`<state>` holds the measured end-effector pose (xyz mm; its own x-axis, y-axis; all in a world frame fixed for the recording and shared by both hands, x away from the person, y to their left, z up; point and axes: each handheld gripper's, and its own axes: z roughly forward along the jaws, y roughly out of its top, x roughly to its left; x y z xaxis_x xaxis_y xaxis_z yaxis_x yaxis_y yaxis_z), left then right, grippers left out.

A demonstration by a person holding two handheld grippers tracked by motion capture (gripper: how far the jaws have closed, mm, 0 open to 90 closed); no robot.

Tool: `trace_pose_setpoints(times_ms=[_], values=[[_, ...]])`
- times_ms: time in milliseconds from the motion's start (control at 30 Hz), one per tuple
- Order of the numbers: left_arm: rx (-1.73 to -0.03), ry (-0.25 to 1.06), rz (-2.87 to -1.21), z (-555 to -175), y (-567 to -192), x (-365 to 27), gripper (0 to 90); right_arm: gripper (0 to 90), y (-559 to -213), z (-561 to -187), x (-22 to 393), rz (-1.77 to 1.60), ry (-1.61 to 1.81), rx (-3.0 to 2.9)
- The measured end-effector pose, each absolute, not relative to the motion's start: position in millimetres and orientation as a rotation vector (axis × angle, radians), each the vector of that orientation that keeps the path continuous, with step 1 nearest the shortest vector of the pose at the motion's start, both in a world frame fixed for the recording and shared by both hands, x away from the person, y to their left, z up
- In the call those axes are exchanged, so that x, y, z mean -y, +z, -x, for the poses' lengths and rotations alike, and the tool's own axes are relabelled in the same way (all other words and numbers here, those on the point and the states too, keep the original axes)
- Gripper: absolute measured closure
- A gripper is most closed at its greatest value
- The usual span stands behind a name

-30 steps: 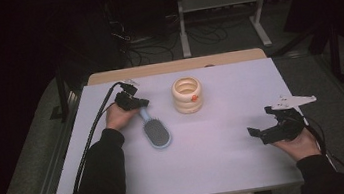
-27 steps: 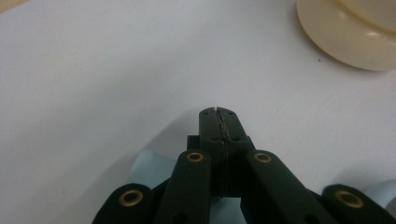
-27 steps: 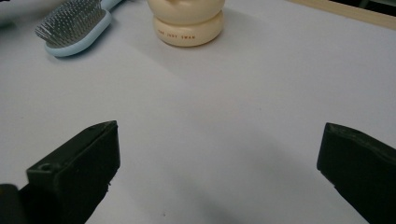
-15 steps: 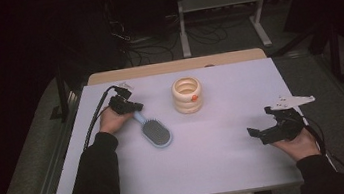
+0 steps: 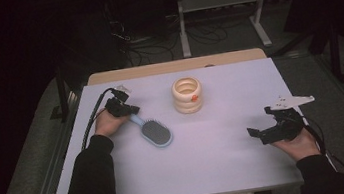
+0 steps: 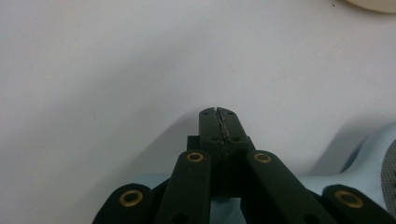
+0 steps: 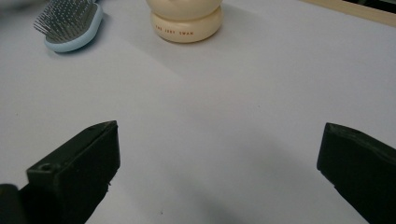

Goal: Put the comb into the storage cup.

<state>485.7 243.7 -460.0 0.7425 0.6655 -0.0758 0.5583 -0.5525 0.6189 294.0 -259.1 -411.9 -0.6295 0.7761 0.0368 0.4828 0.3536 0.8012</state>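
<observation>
A light blue hairbrush (image 5: 156, 132) lies bristles up on the white table (image 5: 220, 171), its handle pointing back-left toward my left gripper (image 5: 129, 110). In the left gripper view that gripper (image 6: 218, 112) is shut, tips meeting with nothing between them, and the blue handle (image 6: 359, 163) lies just under and beside the jaws. A cream ringed container (image 5: 187, 95) stands upright at the table's middle back. My right gripper (image 5: 260, 121) hovers at the right side, open and empty (image 7: 219, 158), facing the container (image 7: 187, 23) and the brush (image 7: 70, 23).
The table's wooden far edge (image 5: 176, 66) shows behind the white top. Metal stands and cables (image 5: 219, 15) sit on the dark floor beyond. A black cable (image 5: 92, 122) trails from the left gripper off the table's left side.
My left hand has shifted left and a little nearer. The brush's handle now angles further left, with its head in about the same place. The right hand has kept still.
</observation>
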Motion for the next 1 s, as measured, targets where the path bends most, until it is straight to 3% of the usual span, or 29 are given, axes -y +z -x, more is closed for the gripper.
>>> trace_pose_setpoints(times_ms=[1000], values=[[-0.885,0.252,-2.327,-436,-456,-268,90.0,0.0,-411,-293,259,-1.118,1.151,-2.262]])
